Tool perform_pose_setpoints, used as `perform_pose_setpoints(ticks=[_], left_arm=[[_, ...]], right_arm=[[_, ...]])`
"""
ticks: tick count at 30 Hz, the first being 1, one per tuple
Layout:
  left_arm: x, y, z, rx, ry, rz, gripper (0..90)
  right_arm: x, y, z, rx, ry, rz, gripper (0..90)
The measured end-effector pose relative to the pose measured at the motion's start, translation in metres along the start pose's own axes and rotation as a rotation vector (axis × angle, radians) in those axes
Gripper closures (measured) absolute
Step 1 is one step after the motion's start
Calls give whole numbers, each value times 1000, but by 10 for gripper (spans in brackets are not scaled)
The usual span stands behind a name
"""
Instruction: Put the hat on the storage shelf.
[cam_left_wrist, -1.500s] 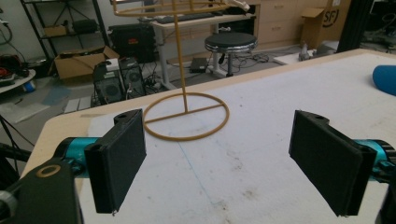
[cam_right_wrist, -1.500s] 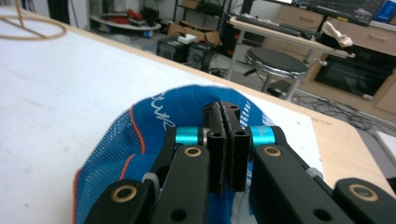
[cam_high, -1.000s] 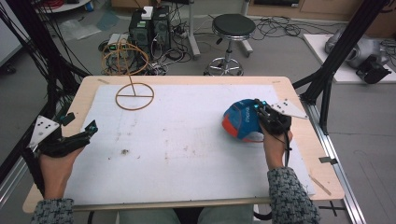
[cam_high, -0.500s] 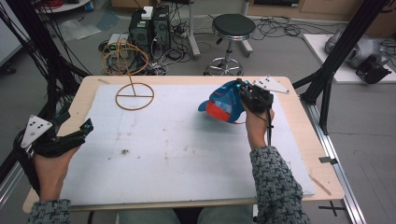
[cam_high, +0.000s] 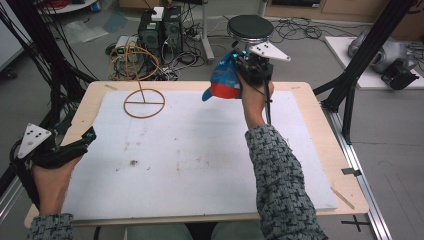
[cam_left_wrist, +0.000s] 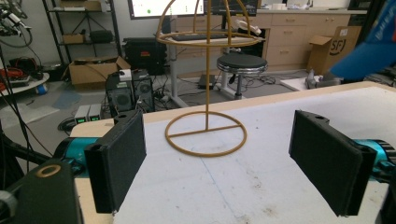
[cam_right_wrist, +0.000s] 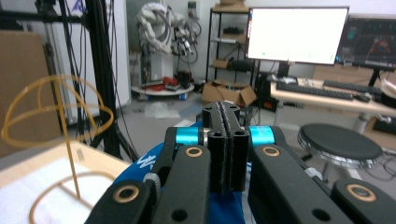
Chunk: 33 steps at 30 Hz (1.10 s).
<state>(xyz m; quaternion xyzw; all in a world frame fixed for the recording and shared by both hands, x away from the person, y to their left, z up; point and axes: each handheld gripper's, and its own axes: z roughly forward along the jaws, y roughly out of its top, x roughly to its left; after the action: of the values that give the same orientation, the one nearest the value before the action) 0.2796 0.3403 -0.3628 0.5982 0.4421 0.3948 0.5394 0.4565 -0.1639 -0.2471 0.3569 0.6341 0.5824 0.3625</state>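
A blue cap with a red brim (cam_high: 224, 80) hangs in the air over the table's far edge, and my right gripper (cam_high: 245, 65) is shut on its fabric. In the right gripper view the jaws (cam_right_wrist: 226, 149) are pressed together, with blue cap cloth (cam_right_wrist: 140, 165) below them. A golden wire hat stand (cam_high: 143, 97) rises from the far left of the white mat; it also appears as the stand (cam_left_wrist: 207, 93) straight ahead of my left gripper (cam_left_wrist: 219, 163). My left gripper (cam_high: 87, 137) rests open and holds nothing at the table's left edge.
The white mat (cam_high: 200, 150) covers most of the wooden table. Behind the far edge stand a round black stool (cam_high: 248, 25), computer towers (cam_high: 160, 25) and coiled cables on the floor. Black frame posts flank both sides.
My right gripper has lifted the cap from the mat's right side and carried it up and away, toward the far edge. The left gripper has barely moved.
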Motion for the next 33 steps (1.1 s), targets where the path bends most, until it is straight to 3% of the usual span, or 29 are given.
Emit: perform_pose_setpoints(ticks=[14, 33], left_arm=[[-2, -1, 1, -2, -20, -14, 189], [7, -6, 3, -9, -34, -28, 189]], right_arm=[[28, 36, 56, -39, -5, -12, 900], [63, 75, 141, -13, -28, -56, 900]])
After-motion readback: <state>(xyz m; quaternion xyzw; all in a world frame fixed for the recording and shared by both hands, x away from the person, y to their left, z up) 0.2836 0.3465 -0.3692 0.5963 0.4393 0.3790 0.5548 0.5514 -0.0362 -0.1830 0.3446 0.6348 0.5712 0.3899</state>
